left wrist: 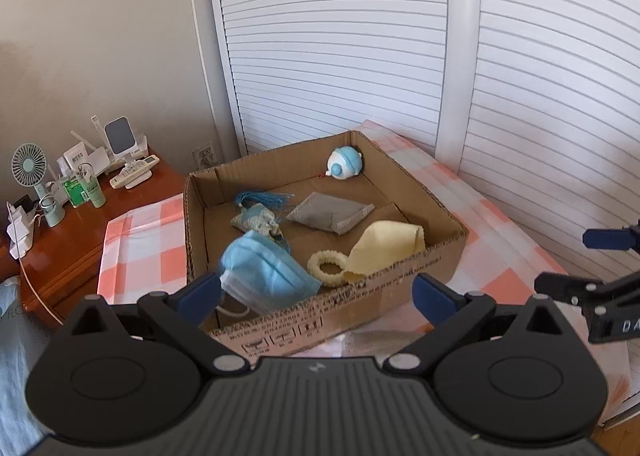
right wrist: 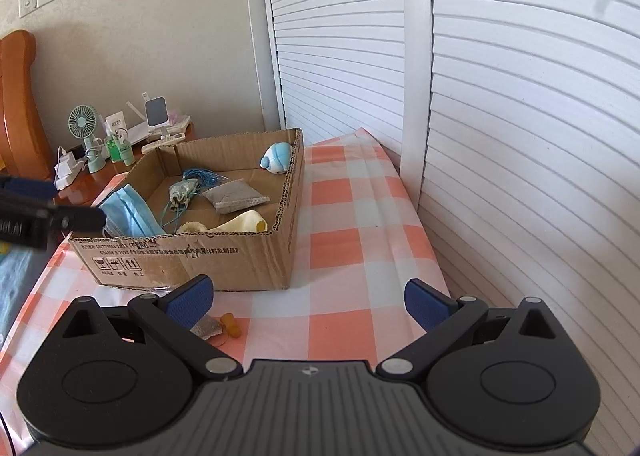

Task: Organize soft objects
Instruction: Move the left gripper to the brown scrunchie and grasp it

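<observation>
Soft things lie in an open cardboard box (left wrist: 400, 288) on the checked worktop (right wrist: 340, 216), and the box serves as landmark for everything else. Inside it, at the far wall, sits a blue-and-white plush (left wrist: 345, 162). Near the box's middle lies a grey pouch (left wrist: 330, 213), with a patterned drawstring bag (left wrist: 256, 221) and its blue tassel (left wrist: 262, 198) beside it toward the left wall. Against the near wall lie a yellow cloth (left wrist: 386, 248) and a cream knitted ring (left wrist: 326, 267), touching each other. A blue face mask (left wrist: 266, 274) rests at the near left corner, draped partly over the box's near wall.

The left gripper (left wrist: 316, 296) hangs just before the box's near wall, its jaws spread wide and holding nothing; the left pad is right beside the mask, though contact cannot be told. The right gripper (right wrist: 308, 302) stands in front of the box's near right corner, jaws wide apart and empty. Just outside the box, near that gripper's left finger, a small grey piece (right wrist: 206, 328) and an orange bit (right wrist: 233, 326) lie on the worktop.
</observation>
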